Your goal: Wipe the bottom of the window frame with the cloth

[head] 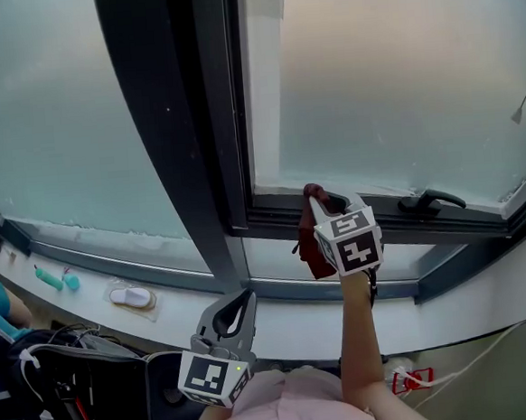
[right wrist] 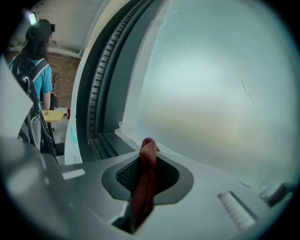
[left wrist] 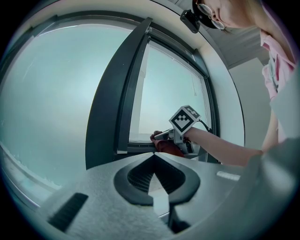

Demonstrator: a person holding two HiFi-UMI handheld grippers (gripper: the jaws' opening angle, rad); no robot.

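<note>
Overhead, the right gripper (head: 319, 200) is up at the bottom of the window frame (head: 390, 214), clamped on the red cloth (head: 314, 253), likely to rub the rail; the left gripper (head: 241, 304) waits low, clear of it. Its own view shows jaws together, empty. Right gripper view: cloth pinched tight, tip poking forward

1. Right gripper (head: 320, 202) is reached forward, jaws pinched on the red cloth (head: 314, 253), which hangs below them.
2. Right forearm (head: 357, 333) is bare and stretched straight out.
3. Left gripper (head: 237, 311) is held low, close to the torso, with jaws together, nothing between them and tips angled forward.
</note>
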